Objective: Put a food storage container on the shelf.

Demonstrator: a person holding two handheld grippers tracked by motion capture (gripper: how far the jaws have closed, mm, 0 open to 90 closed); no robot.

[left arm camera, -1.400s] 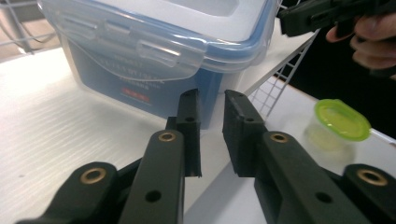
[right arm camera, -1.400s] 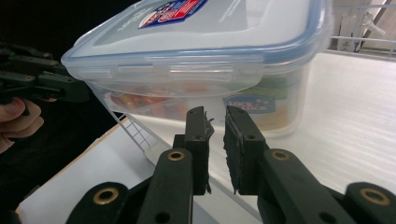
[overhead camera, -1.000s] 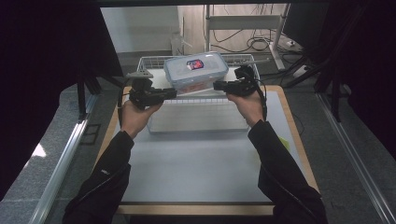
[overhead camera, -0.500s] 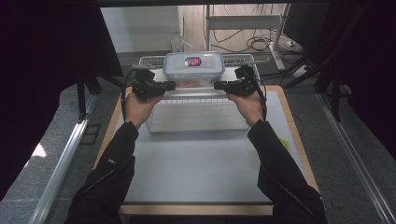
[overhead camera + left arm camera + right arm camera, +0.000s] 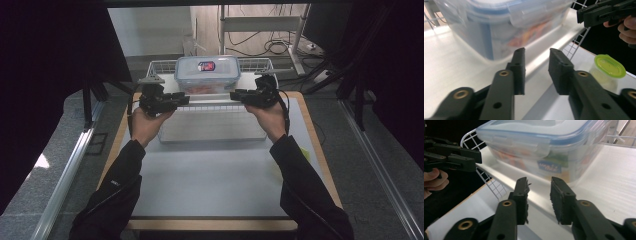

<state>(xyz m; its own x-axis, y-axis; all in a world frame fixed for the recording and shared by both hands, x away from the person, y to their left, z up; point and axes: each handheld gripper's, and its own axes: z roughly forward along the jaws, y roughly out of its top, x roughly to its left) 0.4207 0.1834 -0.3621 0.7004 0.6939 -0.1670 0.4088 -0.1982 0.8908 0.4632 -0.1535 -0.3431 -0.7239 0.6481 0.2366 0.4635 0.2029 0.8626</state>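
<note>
High view: clear lidded container (image 5: 207, 74) in wire basket (image 5: 255, 65), red label unreadable; left gripper (image 5: 181, 99), right gripper (image 5: 236, 94) flank it.
Left gripper view: jaws parted, empty, short of container (image 5: 499, 25).
Right gripper view: jaws parted, empty; blue label (image 5: 548, 166) blurred.

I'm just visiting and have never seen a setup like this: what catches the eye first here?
A clear plastic box with a blue-edged lid stands in a white wire basket at the far side of the table. The left gripper and right gripper, jaws apart, flank it. A small green-lidded tub sits beside the basket.
</note>
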